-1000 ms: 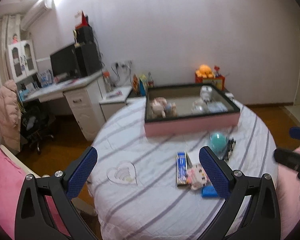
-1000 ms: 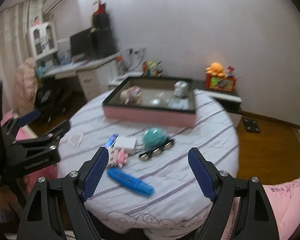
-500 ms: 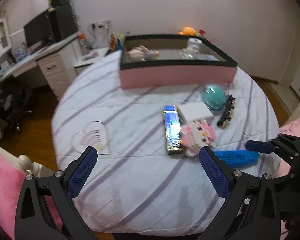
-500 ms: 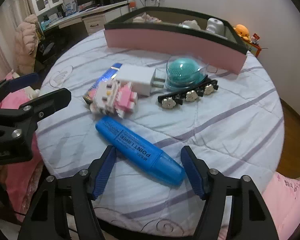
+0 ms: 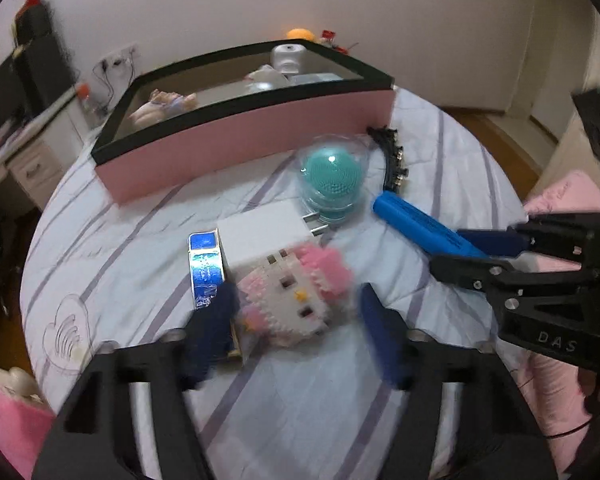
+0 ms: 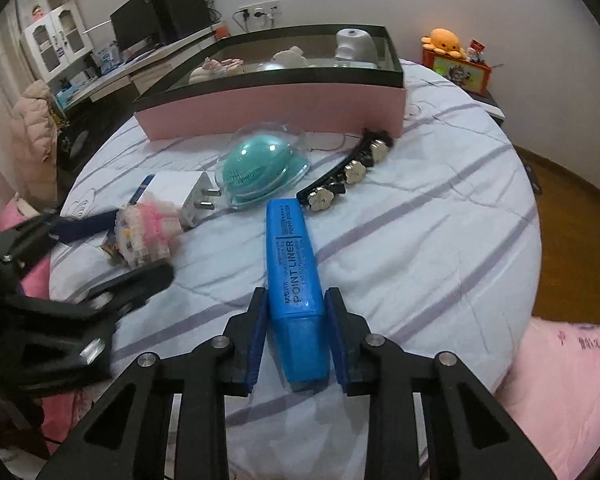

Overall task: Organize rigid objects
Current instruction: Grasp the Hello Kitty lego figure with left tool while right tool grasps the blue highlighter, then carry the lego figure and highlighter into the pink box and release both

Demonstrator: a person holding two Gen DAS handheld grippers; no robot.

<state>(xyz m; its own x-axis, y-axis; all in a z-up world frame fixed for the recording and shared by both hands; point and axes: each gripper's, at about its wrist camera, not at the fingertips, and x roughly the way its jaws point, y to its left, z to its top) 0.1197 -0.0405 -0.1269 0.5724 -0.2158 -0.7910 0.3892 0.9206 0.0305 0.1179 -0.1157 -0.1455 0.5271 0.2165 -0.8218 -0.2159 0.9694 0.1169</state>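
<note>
My right gripper [image 6: 296, 312] is shut on the blue highlighter marker [image 6: 292, 256], which lies on the striped round table; it also shows in the left wrist view [image 5: 420, 224]. My left gripper [image 5: 296, 320] is open, its blurred fingers on either side of the pink-and-white brick cat figure [image 5: 292, 292], which also shows in the right wrist view [image 6: 148, 228]. A white plug adapter [image 5: 260, 236], a blue foil pack [image 5: 206, 268], a teal brush under a clear dome [image 5: 332, 176] and a black flower hair clip [image 6: 344, 172] lie near.
A pink box with a black rim [image 5: 252, 136] stands at the back of the table and holds a few toys. A desk with a monitor [image 6: 140, 28] is behind on the left. Pink bedding [image 6: 560, 380] lies at the table's near right.
Both grippers dropped toward the table. The right gripper closed on the blue marker. The left gripper narrowed around the brick cat figure.
</note>
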